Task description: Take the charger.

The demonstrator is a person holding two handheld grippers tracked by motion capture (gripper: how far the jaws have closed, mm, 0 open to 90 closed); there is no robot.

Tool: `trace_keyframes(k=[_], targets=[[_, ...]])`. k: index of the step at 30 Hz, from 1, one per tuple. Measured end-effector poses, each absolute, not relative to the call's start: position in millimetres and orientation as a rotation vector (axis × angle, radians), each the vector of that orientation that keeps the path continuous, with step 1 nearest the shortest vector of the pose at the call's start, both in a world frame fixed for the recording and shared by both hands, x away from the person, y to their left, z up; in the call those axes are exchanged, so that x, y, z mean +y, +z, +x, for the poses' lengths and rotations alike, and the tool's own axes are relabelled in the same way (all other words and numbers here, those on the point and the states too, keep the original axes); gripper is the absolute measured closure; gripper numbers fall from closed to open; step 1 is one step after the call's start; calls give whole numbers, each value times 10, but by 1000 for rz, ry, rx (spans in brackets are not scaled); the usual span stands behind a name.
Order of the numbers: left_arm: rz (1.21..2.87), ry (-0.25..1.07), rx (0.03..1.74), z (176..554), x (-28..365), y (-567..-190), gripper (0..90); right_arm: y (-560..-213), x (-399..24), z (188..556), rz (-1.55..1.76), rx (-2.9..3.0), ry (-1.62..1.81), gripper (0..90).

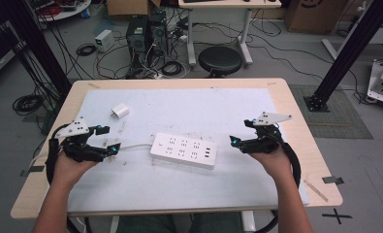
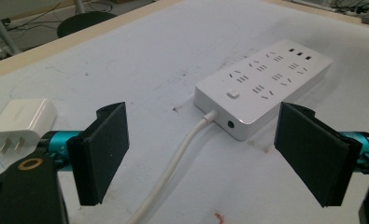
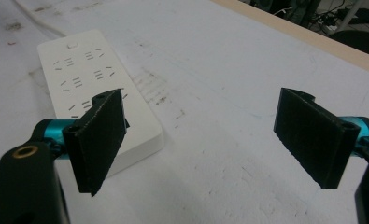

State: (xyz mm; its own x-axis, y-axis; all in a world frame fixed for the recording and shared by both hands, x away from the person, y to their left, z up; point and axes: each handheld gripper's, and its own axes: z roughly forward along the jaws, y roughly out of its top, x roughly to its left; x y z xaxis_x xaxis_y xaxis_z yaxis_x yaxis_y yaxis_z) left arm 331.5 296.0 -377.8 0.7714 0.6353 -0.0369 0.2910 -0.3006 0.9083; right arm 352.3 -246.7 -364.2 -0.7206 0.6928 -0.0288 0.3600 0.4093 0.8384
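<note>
Currently, left gripper [image 1: 106, 138]: jaws spread wide, nothing between the pads, nothing held; a hand carries it just above the mat.
Left gripper's own view: the gripper [image 2: 201, 154] looks along the white cord [image 2: 173, 168], which runs up between the two black pads to the near end of the power strip [image 2: 266, 84].
Right gripper [image 1: 240, 133]: jaws also wide apart, empty, held low over the mat by the other hand.
Right gripper's own view: the gripper [image 3: 201, 140] has bare mat between its pads; the power strip [image 3: 93, 88] lies just beyond and partly behind the left-hand pad.
Power strip [image 1: 183, 150]: flat on the mat between the two grippers, sockets up, close to both but touched by neither.
Cord [image 1: 133, 145]: leaves the strip's end towards the left gripper.
White charger plug [image 1: 120, 111]: beyond the left gripper, apart from it; in that gripper's view the plug [image 2: 21, 119] lies prongs forward outside the left-hand pad.
White mat [image 1: 145, 182]: under everything, scuffed, on a wooden table [image 1: 295, 121].
</note>
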Motion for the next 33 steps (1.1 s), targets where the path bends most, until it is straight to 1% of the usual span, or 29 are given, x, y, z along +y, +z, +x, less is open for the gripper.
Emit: trace_keyframes(k=[7, 14, 16, 21, 22, 28, 29, 30, 33], targets=[[1903, 420, 714, 3356, 2948, -3720, 179, -3605, -2425, 3490, 886, 2307, 1218, 172], [1924, 434, 741, 3483, 2937, -3662, 179, -3615, -2381, 3499, 881, 2316, 1211, 171], [1935, 457, 751, 3533, 2924, -3607, 180, -3622, -2370, 3507, 879, 2313, 1204, 172], [1964, 493, 760, 3807, 2915, -3460, 182, -3639, -2349, 3507, 888, 2318, 1199, 171], [1964, 493, 760, 3807, 2915, -3460, 182, -3639, -2349, 3507, 888, 2318, 1199, 171], [1986, 492, 815, 4149, 2974, -3462, 182, -3658, -2343, 3477, 893, 2328, 1189, 172], [1986, 492, 815, 4149, 2974, -3462, 182, -3658, -2343, 3477, 893, 2328, 1189, 172], [2004, 494, 845, 4295, 3002, -3503, 182, -3660, -2346, 3474, 890, 2328, 1186, 172], [2011, 492, 863, 4485, 3022, -3519, 182, -3674, -2349, 3469, 896, 2324, 1182, 171]])
